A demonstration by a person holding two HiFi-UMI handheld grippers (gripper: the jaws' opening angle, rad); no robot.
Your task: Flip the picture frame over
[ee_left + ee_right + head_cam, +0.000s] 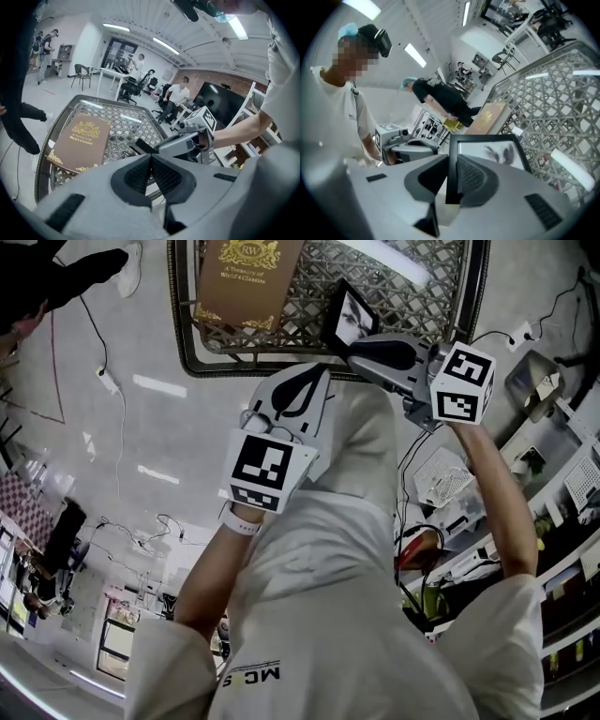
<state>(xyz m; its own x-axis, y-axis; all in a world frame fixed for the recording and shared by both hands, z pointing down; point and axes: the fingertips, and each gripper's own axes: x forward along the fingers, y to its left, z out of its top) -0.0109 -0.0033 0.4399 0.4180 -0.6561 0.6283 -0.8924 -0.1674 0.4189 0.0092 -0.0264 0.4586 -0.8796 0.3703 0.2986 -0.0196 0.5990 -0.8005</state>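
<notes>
"Picture frame (487, 154), where is it?"
"Nearest, the left gripper (151, 161) has its jaws together, empty. Beyond it, the right gripper (452, 161) pinches the frame's black edge, tilted over the lattice table (412, 287)."
"Anything farther?"
"A brown book (246, 277) lies on the table."

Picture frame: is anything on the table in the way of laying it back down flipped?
Nothing visible does. The right gripper holds the picture frame by its edge over bare lattice of the table; the book lies apart to its left, and the shut, empty left gripper sits back at the near rim.
</notes>
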